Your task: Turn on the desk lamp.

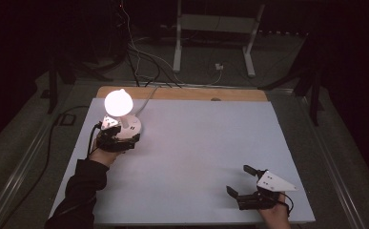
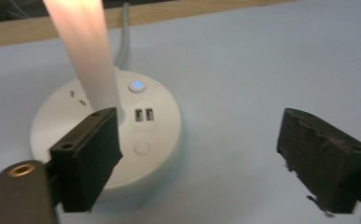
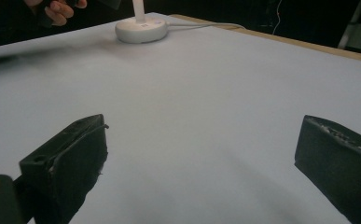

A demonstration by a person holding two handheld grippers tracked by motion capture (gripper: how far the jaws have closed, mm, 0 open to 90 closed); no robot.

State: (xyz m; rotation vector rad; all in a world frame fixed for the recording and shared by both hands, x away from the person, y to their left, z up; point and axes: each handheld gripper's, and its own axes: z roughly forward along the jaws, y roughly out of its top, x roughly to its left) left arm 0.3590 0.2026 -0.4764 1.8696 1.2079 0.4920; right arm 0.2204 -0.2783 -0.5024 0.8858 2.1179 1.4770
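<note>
A lit lamp with a glowing bulb (image 1: pixel 118 101) stands on a round white base (image 1: pixel 133 125) at the table's far left. In the left gripper view the base (image 2: pixel 155 135) shows a blue-lit power button (image 2: pixel 135 86), two USB ports (image 2: pixel 143 114) and the bright stem (image 2: pixel 89 51). My left gripper (image 1: pixel 120 136) (image 2: pixel 199 126) is open at the base's near side, its left jaw over the base beside the stem, holding nothing. My right gripper (image 1: pixel 238 179) (image 3: pixel 205 128) is open and empty near the front right edge, facing the distant base (image 3: pixel 141 30).
A white sheet (image 1: pixel 196 143) covers the table, with a wooden strip (image 1: pixel 182 93) along the far edge. The lamp's grey cable (image 1: pixel 146 102) runs off the back. Dark floor cables and a white desk frame (image 1: pixel 177 43) lie beyond.
</note>
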